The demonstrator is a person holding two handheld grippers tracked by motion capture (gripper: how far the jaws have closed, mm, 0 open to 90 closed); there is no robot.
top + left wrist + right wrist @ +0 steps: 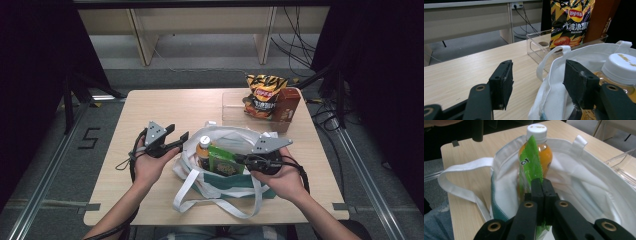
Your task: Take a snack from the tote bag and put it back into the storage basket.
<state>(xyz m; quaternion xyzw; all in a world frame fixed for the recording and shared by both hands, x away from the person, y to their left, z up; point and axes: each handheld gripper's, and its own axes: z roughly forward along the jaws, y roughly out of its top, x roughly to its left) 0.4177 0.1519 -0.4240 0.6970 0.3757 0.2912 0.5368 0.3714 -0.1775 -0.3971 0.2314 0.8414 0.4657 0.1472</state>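
Clamped in the right tool [543,185], a green snack packet [531,160] stands inside the white bag [584,172] beside an orange bottle [539,150]; left tool [537,82] gapes wide over the pale wooden tabletop [165,107]

Chip bag [570,23], standing in the clear tray [535,43] near the tabletop's far right corner: red "Lay's" roundel at its top, with large pale Chinese characters below (too stylised to read with certainty). Floor [50,150] off the tabletop's left edge: a dark marking "5" [89,138]. Green packet [531,162]: white mark resembling "1S", partly creased. Bottle cap [621,66]: gold print, illegible.
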